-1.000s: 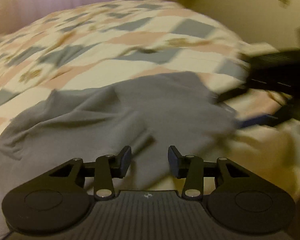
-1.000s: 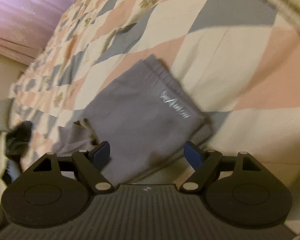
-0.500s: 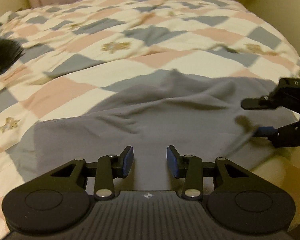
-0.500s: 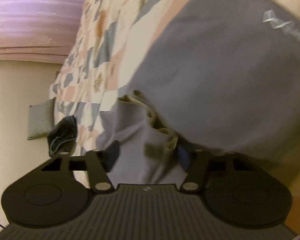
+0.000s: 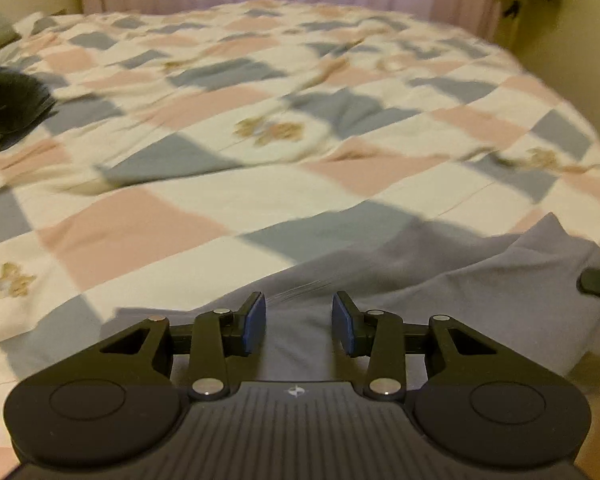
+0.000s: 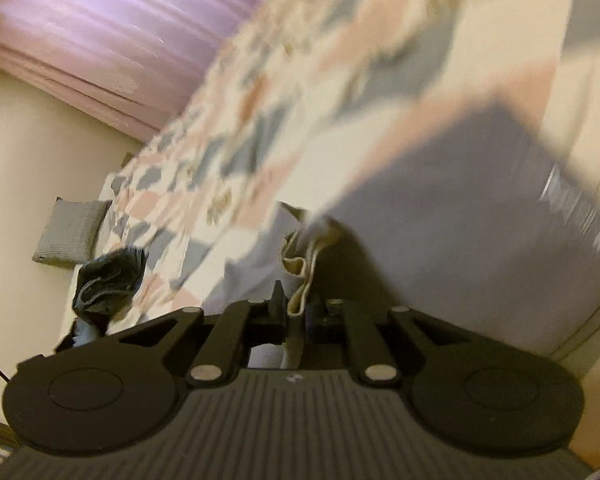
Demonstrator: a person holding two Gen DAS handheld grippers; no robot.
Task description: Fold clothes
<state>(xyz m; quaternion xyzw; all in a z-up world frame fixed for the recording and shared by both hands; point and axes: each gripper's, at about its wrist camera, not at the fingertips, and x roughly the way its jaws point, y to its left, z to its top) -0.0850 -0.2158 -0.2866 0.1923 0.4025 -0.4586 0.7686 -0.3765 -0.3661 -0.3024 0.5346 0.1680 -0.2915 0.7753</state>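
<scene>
Grey garment point(image 5: 440, 280) spread on the near edge of the bed point(image 5: 260, 160), over a checked quilt. Right gripper point(image 6: 296, 312) clenched on a bunched cream-lined edge of it, having just closed. Left gripper point(image 5: 299, 328) released, poised above the cloth, nothing between its fingers point(image 5: 255, 322). White print point(image 6: 576, 212) on the fabric, blurred, unreadable.

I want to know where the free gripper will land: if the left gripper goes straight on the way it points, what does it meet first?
Most likely the grey garment: the left gripper has open jaws with nothing between them, and the cloth lies right ahead of them on the quilt. Depth is unclear, so contact distance is uncertain.
</scene>
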